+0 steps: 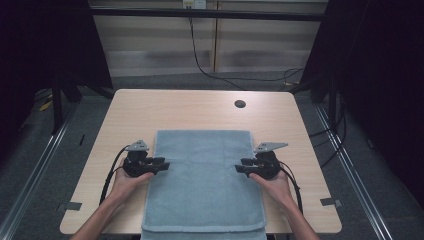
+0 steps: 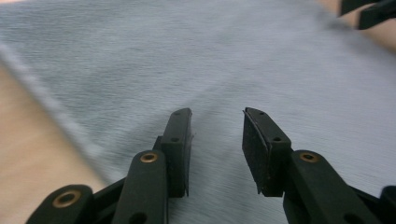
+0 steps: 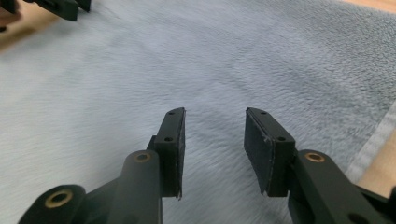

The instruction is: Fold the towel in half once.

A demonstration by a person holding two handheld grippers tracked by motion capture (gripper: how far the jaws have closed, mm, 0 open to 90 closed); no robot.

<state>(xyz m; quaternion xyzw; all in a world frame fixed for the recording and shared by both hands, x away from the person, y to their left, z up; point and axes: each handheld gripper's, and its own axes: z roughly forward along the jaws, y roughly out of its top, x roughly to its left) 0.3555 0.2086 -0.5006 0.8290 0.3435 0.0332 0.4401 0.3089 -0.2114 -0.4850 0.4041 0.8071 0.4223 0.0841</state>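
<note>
We have a pale blue-grey terry towel [image 1: 202, 180] lying flat down the middle of the light wooden table [image 1: 200, 107], its near end folded over and hanging off the near edge. Our left gripper [image 1: 162, 165] sits at the towel's left edge, our right gripper [image 1: 241, 168] at its right edge, both pointing inward toward each other across the cloth. In the left gripper view the black jaws of the left gripper [image 2: 217, 128] stand apart with nothing but towel nap beyond them, so it is released. Same story in the right gripper view: the right gripper [image 3: 215, 126] is released too, jaws parted, no cloth pinched between the pads.

We judge the job in hand to be taking hold of the two side edges, likely for a fold. To do that well, we want each lower jaw to slip under the hem, not just press on top of the pile. Let us keep both hands level with each other, at the same spot along the towel's length, so the fold line comes out square. Bite only one layer, close firmly, and lift together, otherwise the cloth skews or drags across the table.
</note>
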